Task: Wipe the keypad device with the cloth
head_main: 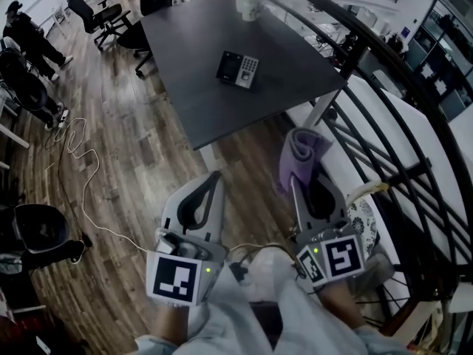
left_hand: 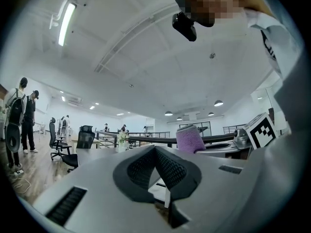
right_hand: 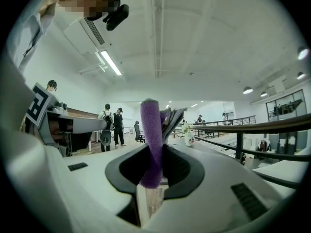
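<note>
While my right gripper (right_hand: 154, 152) clamps the cloth (right_hand: 151, 140) between its jaws, the keypad device (head_main: 238, 69) lies well ahead of it on the table (head_main: 185, 43), with no contact between cloth and device. The right jaws are pressed onto the cloth. It is purple and folded, standing upright with one rolled edge toward the camera and loose layers fanning above the jaw tips. Head view: right gripper (head_main: 299, 180) low right, cloth (head_main: 301, 150) bunched over its tip, short of the table's near edge and touching nothing else. Left gripper (left_hand: 155, 150): jaws together at the tips, nothing between them. Head view puts the left gripper (head_main: 214, 176) just beside the right one, also short of the table. The device is flat, dark, with keys on its right half. White vase (head_main: 249, 4) further back on the same table. Black railing (head_main: 384, 87) runs along the right. Office chairs (head_main: 100, 15) past the table's far left corner, white cable (head_main: 77, 157) on the wood floor (head_main: 133, 124).
</note>
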Demonstrator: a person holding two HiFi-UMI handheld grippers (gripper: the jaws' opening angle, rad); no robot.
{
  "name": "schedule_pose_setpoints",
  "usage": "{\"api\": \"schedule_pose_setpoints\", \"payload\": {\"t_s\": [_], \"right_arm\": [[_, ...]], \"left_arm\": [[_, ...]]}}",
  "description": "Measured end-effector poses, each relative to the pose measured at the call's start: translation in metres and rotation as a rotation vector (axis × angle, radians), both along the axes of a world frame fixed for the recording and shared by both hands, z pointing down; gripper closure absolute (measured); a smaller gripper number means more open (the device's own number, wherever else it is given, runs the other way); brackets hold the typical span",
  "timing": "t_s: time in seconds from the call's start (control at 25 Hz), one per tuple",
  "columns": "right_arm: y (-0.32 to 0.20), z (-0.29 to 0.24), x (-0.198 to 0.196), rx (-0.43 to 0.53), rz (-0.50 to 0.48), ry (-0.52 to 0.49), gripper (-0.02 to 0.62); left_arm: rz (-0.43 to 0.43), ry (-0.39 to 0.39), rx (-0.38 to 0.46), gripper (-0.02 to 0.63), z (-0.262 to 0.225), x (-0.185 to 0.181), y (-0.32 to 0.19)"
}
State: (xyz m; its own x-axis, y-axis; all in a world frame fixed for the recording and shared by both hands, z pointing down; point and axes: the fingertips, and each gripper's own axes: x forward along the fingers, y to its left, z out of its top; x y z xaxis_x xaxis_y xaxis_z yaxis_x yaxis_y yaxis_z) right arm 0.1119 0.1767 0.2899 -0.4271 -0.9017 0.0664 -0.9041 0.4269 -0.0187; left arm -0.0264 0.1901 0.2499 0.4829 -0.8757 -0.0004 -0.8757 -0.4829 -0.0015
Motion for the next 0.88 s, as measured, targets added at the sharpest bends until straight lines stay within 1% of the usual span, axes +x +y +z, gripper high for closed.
{"api": "schedule_pose_setpoints", "payload": {"t_s": [0.28,0.56,0.88], "right_arm": [[0.000,-0.002,-0.012,0.003,-0.022,0.022,0.512],[0.000,-0.002,-0.009,0.000,-0.010,0.029,0.512],[-0.003,-0.004,-0.007,0.005,-0.004,0.050,0.511]], "left_arm": [[-0.028,0.024,0.003,0.595,-0.001,-0.016,-0.004],[-0.024,0.021,0.013,0.595,-0.004,-0.016,-0.005],[-0.045,0.033,0.009,0.595,-0.004,-0.026,-0.005]]}}
